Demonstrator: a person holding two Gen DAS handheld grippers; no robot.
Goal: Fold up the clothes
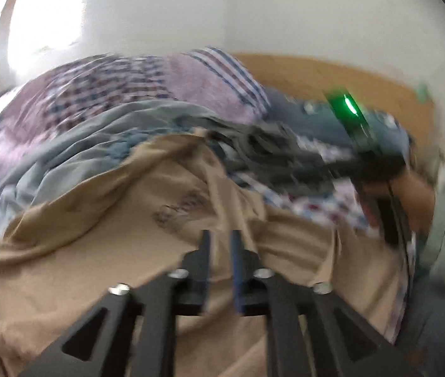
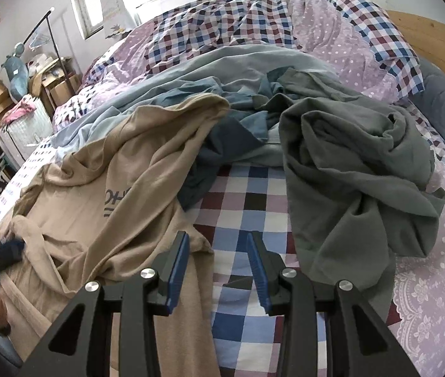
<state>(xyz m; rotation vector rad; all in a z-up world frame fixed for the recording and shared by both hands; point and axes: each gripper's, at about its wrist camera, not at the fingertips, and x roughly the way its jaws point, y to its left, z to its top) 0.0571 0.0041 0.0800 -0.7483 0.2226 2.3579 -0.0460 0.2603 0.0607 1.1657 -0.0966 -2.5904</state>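
Your left gripper (image 1: 220, 238) was nearly closed over the crumpled tan cotton shirt (image 2: 96, 188), grip unclear; your right gripper (image 2: 217, 245) hung wide open, empty, over the checked bedsheet (image 2: 238, 207).

bare checked sheet (image 2: 241, 201) between tan shirt (image 2: 96, 188), grey shirt (image 2: 348, 169)

Both wrist views face the tan shirt (image 1: 102, 251) closely.
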